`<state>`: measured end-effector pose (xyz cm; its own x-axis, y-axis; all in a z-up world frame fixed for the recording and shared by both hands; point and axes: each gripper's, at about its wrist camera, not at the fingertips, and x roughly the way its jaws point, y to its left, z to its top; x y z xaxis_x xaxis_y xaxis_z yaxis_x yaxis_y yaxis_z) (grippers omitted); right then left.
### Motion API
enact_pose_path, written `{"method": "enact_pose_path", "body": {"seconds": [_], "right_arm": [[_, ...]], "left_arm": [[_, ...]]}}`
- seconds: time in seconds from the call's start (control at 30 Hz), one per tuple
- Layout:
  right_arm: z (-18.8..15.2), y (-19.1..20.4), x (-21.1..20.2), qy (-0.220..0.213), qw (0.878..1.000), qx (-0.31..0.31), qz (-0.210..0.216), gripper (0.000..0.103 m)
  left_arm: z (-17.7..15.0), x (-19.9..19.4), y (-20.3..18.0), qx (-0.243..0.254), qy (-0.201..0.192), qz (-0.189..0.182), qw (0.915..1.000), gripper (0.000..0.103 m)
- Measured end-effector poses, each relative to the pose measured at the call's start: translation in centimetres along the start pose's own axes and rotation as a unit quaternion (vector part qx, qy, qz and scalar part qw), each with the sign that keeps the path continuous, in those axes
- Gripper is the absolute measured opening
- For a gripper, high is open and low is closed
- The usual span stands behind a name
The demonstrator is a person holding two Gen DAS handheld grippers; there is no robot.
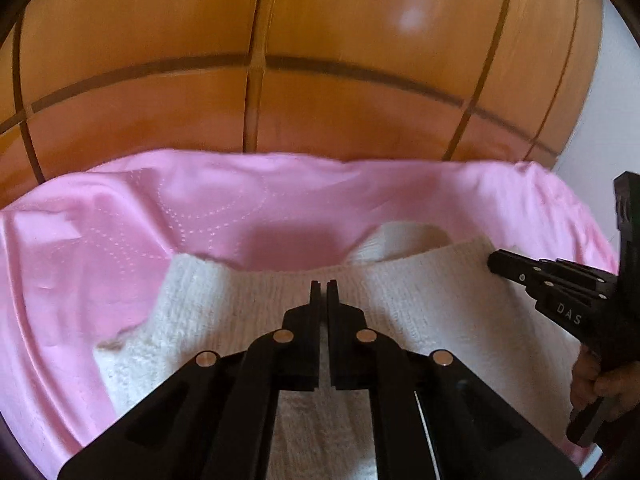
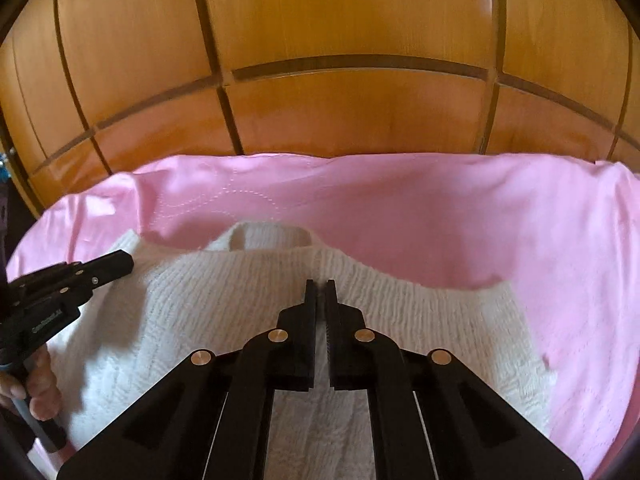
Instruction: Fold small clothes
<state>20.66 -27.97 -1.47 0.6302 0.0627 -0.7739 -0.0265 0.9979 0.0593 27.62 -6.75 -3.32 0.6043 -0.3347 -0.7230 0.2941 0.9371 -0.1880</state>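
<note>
A small white knitted sweater (image 1: 420, 312) lies flat on a pink bedsheet (image 1: 100, 260), its neck opening at the far edge. It also shows in the right wrist view (image 2: 224, 304). My left gripper (image 1: 324, 286) is shut, empty, hovering over the sweater's middle. My right gripper (image 2: 320, 286) is shut, empty, over the sweater's upper middle. The right gripper also shows at the right of the left wrist view (image 1: 494, 262), its tip by the sweater's shoulder. The left gripper shows at the left of the right wrist view (image 2: 126, 262).
A wooden panelled headboard (image 1: 320, 40) rises behind the pink sheet (image 2: 440, 216). A white wall (image 1: 616, 80) shows at the far right. The sheet spreads around the sweater on all visible sides.
</note>
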Motion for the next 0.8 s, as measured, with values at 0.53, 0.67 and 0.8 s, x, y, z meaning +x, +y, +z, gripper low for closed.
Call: {"method": "enact_pose_path", "body": {"seconds": [0.53,0.67,0.8], "right_arm": [[-2.1,-1.7,2.3,0.022,0.999,0.021,-0.010,0.039],[-1.8,-1.1,-1.4,-0.024,0.999,0.024,-0.026,0.061],[-2.8,0.7,-4.0,-0.032,0.999,0.007,0.001,0.066]], "left_arm": [[-3.0,-3.7,4.2,-0.060,0.001,0.056,0.9966,0.007],[-4.9,-6.0,5.6,-0.090,-0.003,0.079,0.9928,0.016],[-6.4,-7.8,5.9,-0.105,-0.008,0.094,0.9899,0.019]]}}
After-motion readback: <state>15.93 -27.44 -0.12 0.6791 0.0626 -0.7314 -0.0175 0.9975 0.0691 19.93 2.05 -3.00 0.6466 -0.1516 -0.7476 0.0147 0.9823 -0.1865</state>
